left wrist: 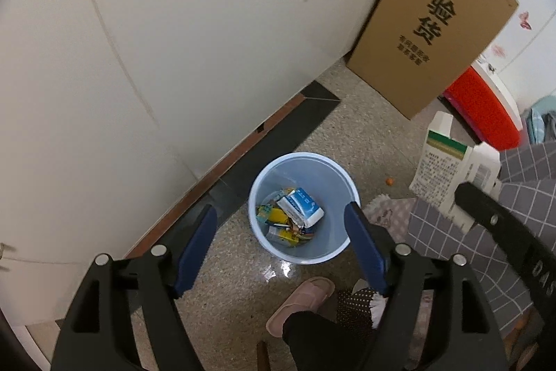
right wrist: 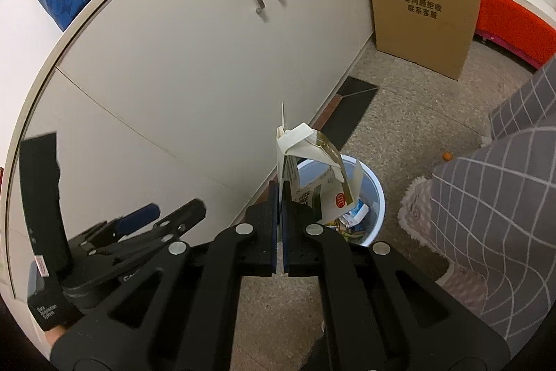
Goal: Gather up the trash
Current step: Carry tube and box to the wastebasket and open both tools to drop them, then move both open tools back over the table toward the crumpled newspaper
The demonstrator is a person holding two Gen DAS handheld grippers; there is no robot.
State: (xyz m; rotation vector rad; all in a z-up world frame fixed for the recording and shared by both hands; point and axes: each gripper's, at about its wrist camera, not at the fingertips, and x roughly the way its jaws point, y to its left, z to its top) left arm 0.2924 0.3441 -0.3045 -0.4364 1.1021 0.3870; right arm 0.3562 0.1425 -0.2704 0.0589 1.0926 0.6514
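Note:
A light blue bin [left wrist: 331, 242] stands on the speckled floor beside the white cabinet. It holds a blue-and-white packet [left wrist: 303, 207] and yellow wrappers [left wrist: 278, 218]. My left gripper [left wrist: 280, 207] hangs above the bin, open, with nothing between its blue fingers [left wrist: 196, 246]. My right gripper [right wrist: 280, 188] is shut on the flap of a white carton [right wrist: 323, 186], which hangs over the bin [right wrist: 377, 207]. The left wrist view shows that carton [left wrist: 441, 162] at the right, held by the right gripper [left wrist: 464, 193]. At the left of the right wrist view is the left gripper [right wrist: 163, 214].
White cabinet doors [left wrist: 173, 58] run along the left. A tall cardboard box [left wrist: 427, 33] leans at the back, with a red object [left wrist: 483, 110] behind it. Grey checked cloth [left wrist: 486, 232] and a small rug [right wrist: 417, 207] lie right of the bin. A person's slippered foot [left wrist: 299, 305] stands close below.

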